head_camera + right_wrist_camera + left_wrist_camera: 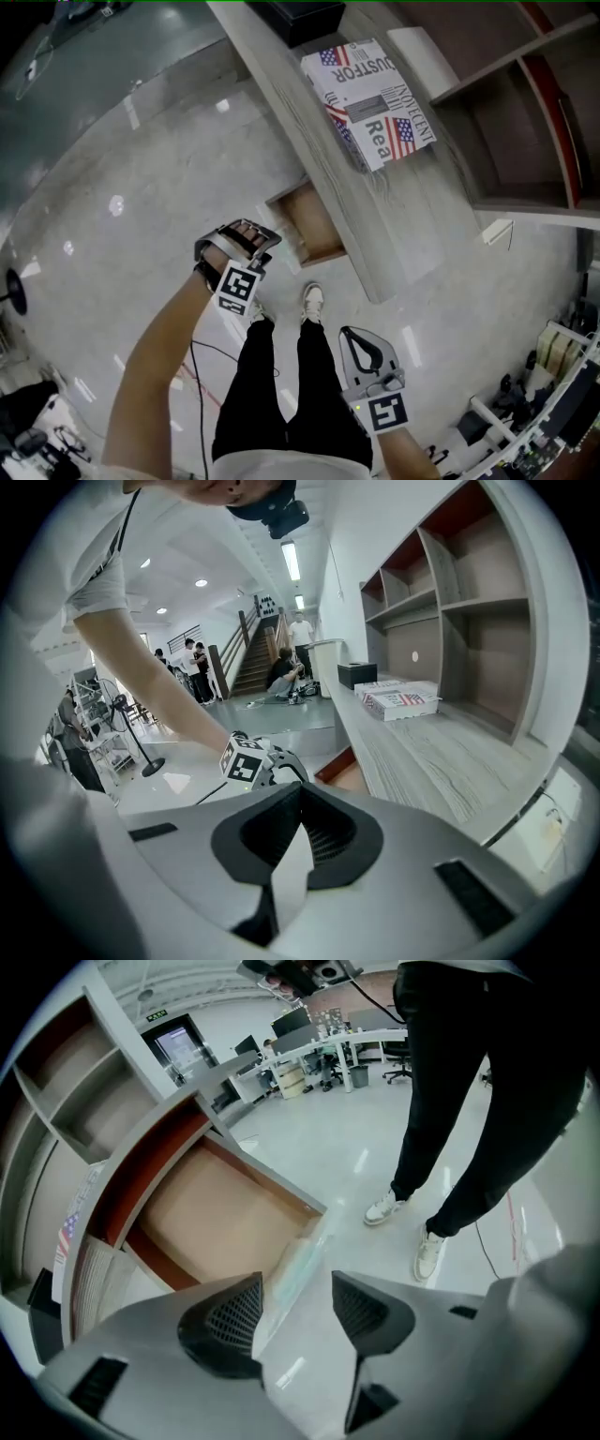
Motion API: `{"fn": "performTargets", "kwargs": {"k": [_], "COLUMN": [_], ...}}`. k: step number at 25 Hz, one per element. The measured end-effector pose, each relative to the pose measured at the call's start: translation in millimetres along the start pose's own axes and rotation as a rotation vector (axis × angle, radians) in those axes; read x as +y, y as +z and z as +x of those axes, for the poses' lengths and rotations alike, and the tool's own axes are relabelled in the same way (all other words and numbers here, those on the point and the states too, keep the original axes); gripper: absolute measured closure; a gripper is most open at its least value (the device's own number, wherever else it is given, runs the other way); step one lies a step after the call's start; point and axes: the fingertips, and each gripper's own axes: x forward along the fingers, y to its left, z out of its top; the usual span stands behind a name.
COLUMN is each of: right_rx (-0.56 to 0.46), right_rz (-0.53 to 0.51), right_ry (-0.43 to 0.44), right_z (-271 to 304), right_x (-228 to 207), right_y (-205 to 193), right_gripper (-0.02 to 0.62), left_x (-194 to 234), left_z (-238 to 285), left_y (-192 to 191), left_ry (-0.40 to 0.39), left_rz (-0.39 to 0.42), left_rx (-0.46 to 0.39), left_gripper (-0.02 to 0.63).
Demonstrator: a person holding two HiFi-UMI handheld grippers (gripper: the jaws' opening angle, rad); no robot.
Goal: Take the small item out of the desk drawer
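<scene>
Gaping empty, the left tongs [295, 1283] sit just beside the open drawer [216, 1213], at their 11 o'clock in the left gripper view; no small item shows on its bare bottom. The right tongs [300, 794], closed and empty, are farther off.

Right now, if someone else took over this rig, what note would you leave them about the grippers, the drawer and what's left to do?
Left gripper: open, nothing gripped, pointed at the drawer's front edge.
Right gripper: shut, empty, held back from the desk.
Drawer: open under the desk. I can make out no item on the bare bottom that shows. A pale blurred streak at its front edge is unclear.
Done: drawer open.
Left: find the small item, grip it, lift it out.
</scene>
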Motion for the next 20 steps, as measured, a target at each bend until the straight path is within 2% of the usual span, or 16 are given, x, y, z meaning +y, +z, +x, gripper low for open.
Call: {"fn": "performTargets", "kwargs": {"k": [3, 8, 11, 13, 16, 18, 20], "right_rx": [0.012, 0.010, 0.006, 0.002, -0.005, -0.014, -0.033], "right_rz": [0.013, 0.016, 0.018, 0.014, 0.004, -0.007, -0.016], "right_ry": [-0.004, -0.010, -0.017, -0.016, -0.009, -0.006, -0.004], "right_z": [1, 2, 3, 3, 2, 1, 1], "right_x": [-3, -9, -10, -10, -4, 0, 4], "right_y": [-5, -3, -2, -1, 5, 11, 20], "right_gripper": [0.572, 0.572, 0.572, 0.572, 0.572, 0.572, 0.572], "left_x": [0, 0, 0, 2, 3, 6, 12], "left_z": [9, 17, 17, 14, 8, 3, -6], "left_y": [0, 0, 0, -1, 1, 3, 7], "left_ry": [-0.023, -0.036, -0.036, -0.026, -0.011, 0.012, 0.042], "left_rz": [0.048, 0.074, 0.075, 0.066, 0.043, -0.007, -0.090], "left_rx": [0.010, 0.016, 0.016, 0.017, 0.016, 0.008, -0.012], "left_gripper": [0.380, 0.390, 0.485, 0.536, 0.572, 0.585, 0.588]}}
